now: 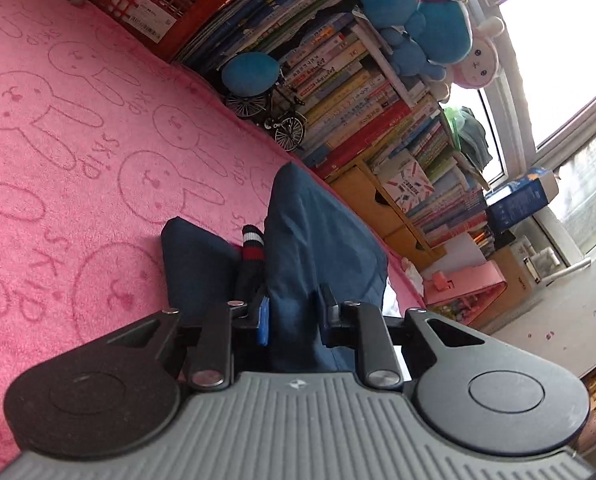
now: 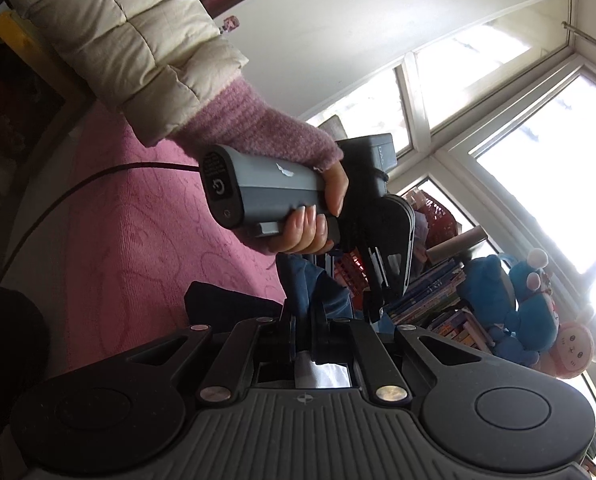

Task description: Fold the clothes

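Right now you've got the navy garment (image 1: pixel 318 232) pinched in both claws and lifted off the pink rabbit-print blanket (image 1: pixel 78 140). The left claw (image 1: pixel 294 316) is clamped on a bunched fold of it, cloth filling the gap betw. the fingers; the right claw (image 2: pixel 304 320) is closed on blue fabric too, just below your left hand (image 2: pixel 310 224) on the other handle. Relative to the blanket: part of the garment hangs raised above it, a darker part w/ a red-white striped cuff (image 1: pixel 252 246) trails down to touch it. Fabric looks light, soft and limp, so it'll sag and swing, not hold a shape; no risk of breakage, but thin cloth could slide out of a shallow pinch. Best hold is prob. at a seam, hem or corner, taking several layers deep in the claw. Can't tell which edge you're actually gripping, or how far the folding has got.
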`<action>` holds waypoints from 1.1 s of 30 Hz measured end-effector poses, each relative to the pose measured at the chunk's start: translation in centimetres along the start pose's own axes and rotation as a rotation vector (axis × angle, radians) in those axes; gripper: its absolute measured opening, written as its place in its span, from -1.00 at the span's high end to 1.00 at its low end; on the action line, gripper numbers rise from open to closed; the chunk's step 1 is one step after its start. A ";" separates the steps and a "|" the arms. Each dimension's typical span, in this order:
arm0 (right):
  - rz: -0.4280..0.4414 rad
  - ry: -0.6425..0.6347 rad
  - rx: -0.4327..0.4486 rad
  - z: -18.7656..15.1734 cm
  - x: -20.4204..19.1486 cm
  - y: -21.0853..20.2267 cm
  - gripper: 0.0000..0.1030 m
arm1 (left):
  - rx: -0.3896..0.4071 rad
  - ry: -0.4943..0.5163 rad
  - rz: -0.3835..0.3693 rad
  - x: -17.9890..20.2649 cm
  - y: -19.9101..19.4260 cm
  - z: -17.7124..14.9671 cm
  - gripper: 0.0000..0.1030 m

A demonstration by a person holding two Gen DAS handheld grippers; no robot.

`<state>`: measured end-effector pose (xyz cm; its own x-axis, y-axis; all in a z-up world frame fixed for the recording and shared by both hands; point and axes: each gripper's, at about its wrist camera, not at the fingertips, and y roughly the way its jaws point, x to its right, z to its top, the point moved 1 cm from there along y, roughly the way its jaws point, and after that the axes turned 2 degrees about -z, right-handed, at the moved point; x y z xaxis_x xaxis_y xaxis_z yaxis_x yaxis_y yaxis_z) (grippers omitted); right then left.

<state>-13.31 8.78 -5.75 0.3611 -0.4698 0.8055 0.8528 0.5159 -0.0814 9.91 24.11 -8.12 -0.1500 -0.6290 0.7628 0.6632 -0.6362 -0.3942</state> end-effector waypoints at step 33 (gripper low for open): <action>-0.022 0.063 -0.157 0.2 2.3 3.9 0.80 | 0.002 0.087 0.127 1.5 2.2 0.5 0.43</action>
<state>-9.20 9.89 -4.09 0.3602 -0.5266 0.7700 0.9075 0.3888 -0.1586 11.49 21.98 -7.60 -0.1276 -0.7406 0.6597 0.6825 -0.5482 -0.4834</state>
